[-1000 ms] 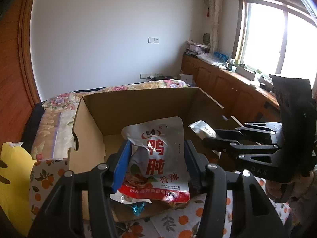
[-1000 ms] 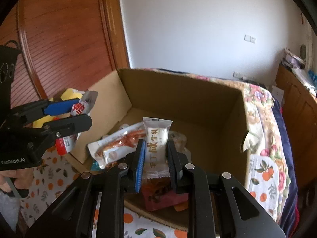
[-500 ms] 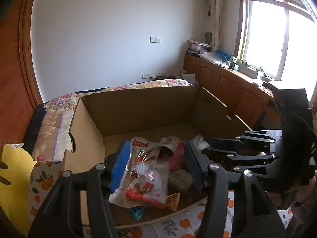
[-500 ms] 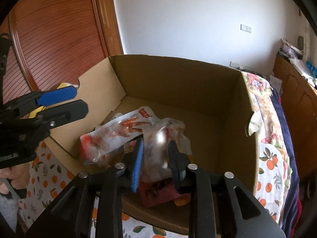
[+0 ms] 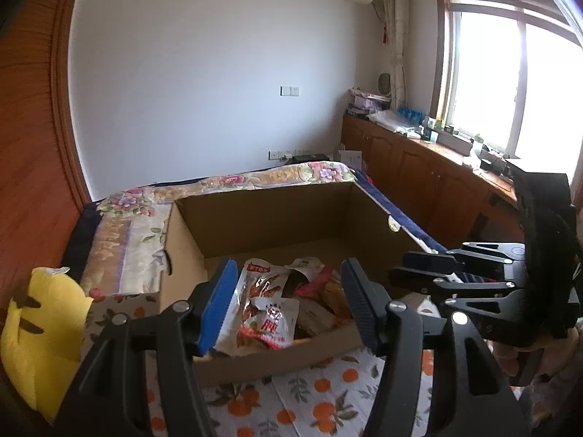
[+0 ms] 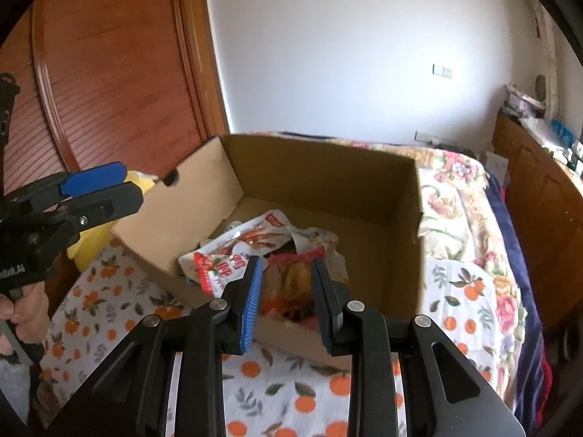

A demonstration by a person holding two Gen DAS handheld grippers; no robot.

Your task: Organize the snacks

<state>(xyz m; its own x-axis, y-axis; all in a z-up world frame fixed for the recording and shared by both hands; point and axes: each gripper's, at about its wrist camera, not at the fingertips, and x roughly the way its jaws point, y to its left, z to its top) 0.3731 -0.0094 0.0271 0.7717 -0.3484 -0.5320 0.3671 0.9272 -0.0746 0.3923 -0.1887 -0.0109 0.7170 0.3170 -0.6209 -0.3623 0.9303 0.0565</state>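
An open cardboard box (image 5: 255,218) (image 6: 328,178) sits on the bed. Several snack packets lie piled in its near part. A silver and red packet (image 5: 267,326) (image 6: 222,269) lies on top, over a clear packet of brown snacks (image 5: 258,284) (image 6: 262,235). My left gripper (image 5: 288,287) is open and empty above the box's near edge; it also shows in the right wrist view (image 6: 109,185). My right gripper (image 6: 286,280) is open and empty over the near edge, and it shows in the left wrist view (image 5: 411,273).
An orange-print cloth (image 5: 309,400) (image 6: 109,309) covers the bed in front of the box. A yellow object (image 5: 40,327) lies at the left. A floral quilt (image 6: 455,182) is behind. Wooden cabinets (image 5: 419,171) run under the window at right. A wooden wardrobe (image 6: 109,73) stands at left.
Both grippers opened and dropped their packets into the box, then drew back and up. The silver and red packet and the white packet now lie on the pile.
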